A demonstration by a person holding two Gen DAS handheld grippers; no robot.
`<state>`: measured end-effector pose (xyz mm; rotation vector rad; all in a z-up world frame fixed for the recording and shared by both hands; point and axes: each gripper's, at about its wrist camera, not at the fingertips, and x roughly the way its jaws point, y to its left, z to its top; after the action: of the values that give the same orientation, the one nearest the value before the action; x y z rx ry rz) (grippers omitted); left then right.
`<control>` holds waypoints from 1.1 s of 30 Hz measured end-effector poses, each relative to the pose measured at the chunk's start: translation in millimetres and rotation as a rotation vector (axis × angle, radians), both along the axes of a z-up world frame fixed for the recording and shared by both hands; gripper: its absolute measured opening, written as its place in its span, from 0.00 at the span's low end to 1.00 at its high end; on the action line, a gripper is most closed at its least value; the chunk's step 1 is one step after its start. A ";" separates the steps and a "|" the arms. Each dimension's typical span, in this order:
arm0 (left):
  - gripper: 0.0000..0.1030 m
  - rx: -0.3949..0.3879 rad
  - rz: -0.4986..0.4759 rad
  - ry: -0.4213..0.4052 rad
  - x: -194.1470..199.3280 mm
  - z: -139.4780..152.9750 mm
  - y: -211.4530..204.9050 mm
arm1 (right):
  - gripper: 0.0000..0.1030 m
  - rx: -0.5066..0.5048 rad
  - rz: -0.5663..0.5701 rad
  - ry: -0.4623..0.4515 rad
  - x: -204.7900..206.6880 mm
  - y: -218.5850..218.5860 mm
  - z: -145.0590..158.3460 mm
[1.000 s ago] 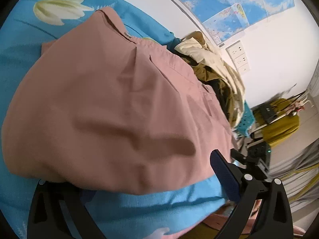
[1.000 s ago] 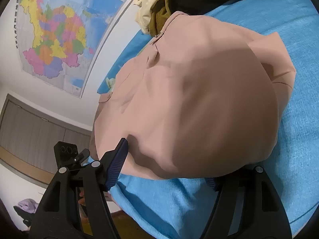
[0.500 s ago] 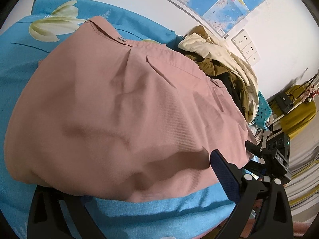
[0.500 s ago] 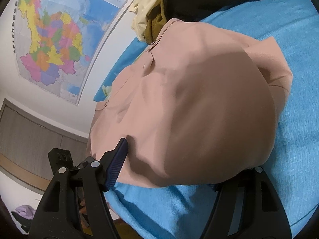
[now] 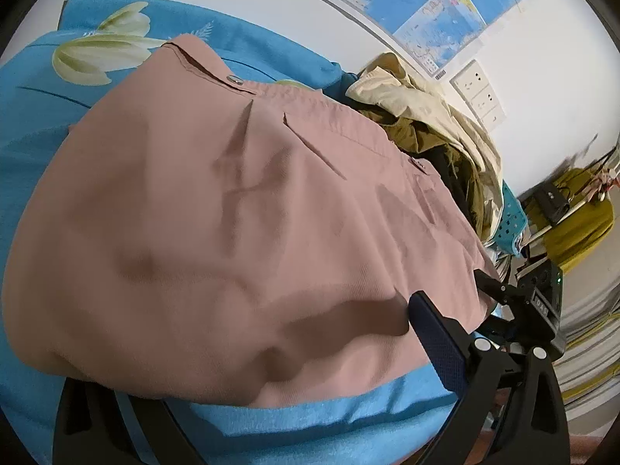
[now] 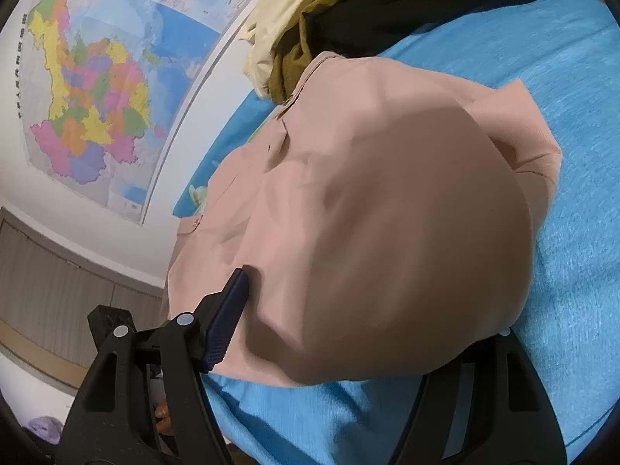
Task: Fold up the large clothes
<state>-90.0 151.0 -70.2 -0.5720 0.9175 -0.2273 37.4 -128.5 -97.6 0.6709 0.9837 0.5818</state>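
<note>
A dusty-pink garment (image 5: 232, 213) lies folded on the blue flowered bedsheet (image 5: 38, 124), its buttoned waistband toward the wall. My left gripper (image 5: 252, 341) stands wide at the near fold. Its right finger (image 5: 434, 341) rests on top of the cloth and its left finger is hidden beneath. In the right wrist view the same garment (image 6: 368, 213) fills the middle, and my right gripper (image 6: 372, 302) is equally wide. Its left finger (image 6: 228, 317) lies on the cloth and its right finger sits under the draped edge. Neither pair of pads pinches the cloth.
A heap of cream, olive and black clothes (image 5: 438, 128) is piled against the wall behind the garment, also at the top of the right wrist view (image 6: 310, 19). Maps (image 6: 89, 89) hang on the wall. A teal basket (image 5: 511, 224) and yellow furniture (image 5: 581, 224) stand beyond the bed.
Both views have tilted slightly, showing more wall and more of the clothes heap. The pink garment and the spread of both pairs of jaws look the same.
</note>
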 end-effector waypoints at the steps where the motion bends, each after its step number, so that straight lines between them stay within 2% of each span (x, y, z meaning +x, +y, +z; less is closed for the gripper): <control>1: 0.93 -0.010 0.004 0.001 0.7 0.0 1.2 | 0.65 0.000 -0.009 0.001 0.8 0.1 0.2; 8: 0.93 -0.109 0.042 0.012 10.1 -1.2 14.0 | 0.68 0.012 -0.087 -0.009 8.5 -0.4 1.8; 13: 0.93 -0.136 0.060 0.015 19.8 -1.5 18.7 | 0.85 0.018 -0.108 -0.033 19.9 5.3 6.1; 14: 0.93 -0.137 0.062 0.014 21.9 -1.6 19.0 | 0.85 0.001 -0.102 -0.039 22.9 9.1 7.7; 20: 0.93 -0.115 0.066 0.019 34.5 -0.6 18.4 | 0.85 -0.058 -0.059 -0.085 37.4 24.4 9.0; 22: 0.91 -0.094 0.069 0.022 37.0 0.7 17.2 | 0.71 -0.052 -0.030 -0.082 40.9 25.6 6.9; 25: 0.88 -0.075 0.071 0.023 38.8 1.3 16.9 | 0.68 -0.036 -0.013 -0.070 45.6 23.0 5.0; 26: 0.88 -0.074 0.071 0.022 39.5 1.3 16.9 | 0.69 -0.029 -0.001 -0.067 47.8 23.1 4.9; 28: 0.92 -0.081 0.064 0.019 41.1 0.9 17.2 | 0.85 -0.005 0.028 -0.066 49.6 26.6 6.9; 30: 0.93 -0.081 0.055 0.018 42.6 1.0 17.3 | 0.94 0.011 0.063 -0.062 52.4 33.2 9.9; 33: 0.93 -0.074 0.049 0.021 46.0 1.2 17.7 | 0.93 -0.015 0.054 -0.046 55.0 38.0 10.7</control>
<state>-43.9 168.6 -69.0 -0.6660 0.9175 -0.2124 92.4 -90.5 -86.9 0.6165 0.9647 0.6344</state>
